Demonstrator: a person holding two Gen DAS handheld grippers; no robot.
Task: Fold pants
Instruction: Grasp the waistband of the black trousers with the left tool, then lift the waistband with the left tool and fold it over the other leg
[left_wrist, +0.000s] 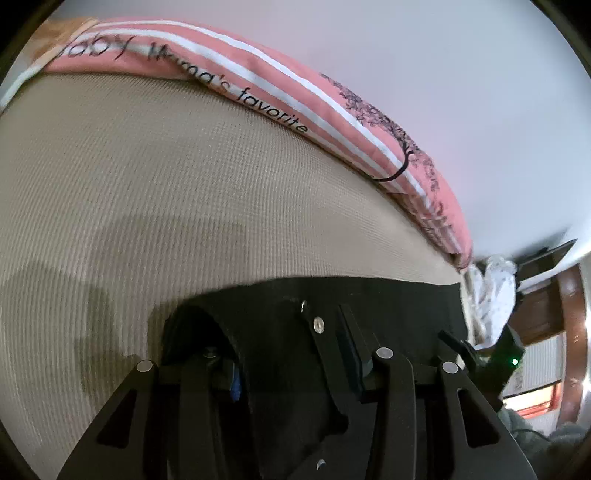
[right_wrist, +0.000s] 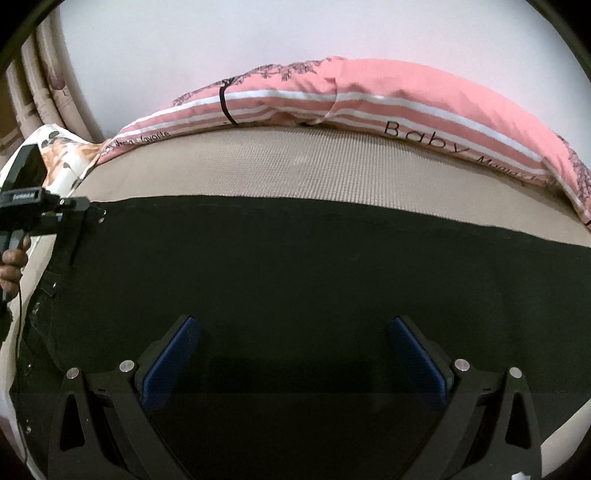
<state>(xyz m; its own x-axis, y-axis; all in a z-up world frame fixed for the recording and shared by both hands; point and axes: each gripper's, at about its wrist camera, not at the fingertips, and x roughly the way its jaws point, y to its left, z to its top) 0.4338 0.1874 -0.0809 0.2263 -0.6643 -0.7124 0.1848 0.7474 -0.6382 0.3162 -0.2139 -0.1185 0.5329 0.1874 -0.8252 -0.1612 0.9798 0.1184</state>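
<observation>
Black pants lying crosswise under both; left gripper nearer the waistband, clamping a fold; right gripper hovering, jaws spread

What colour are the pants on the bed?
Plain black pants, spread over the beige woven mat; clearest in the right wrist view.

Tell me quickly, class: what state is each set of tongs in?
Left tongs: closed on the black pants.
Right tongs: open, above the pants, holding nothing.
</observation>
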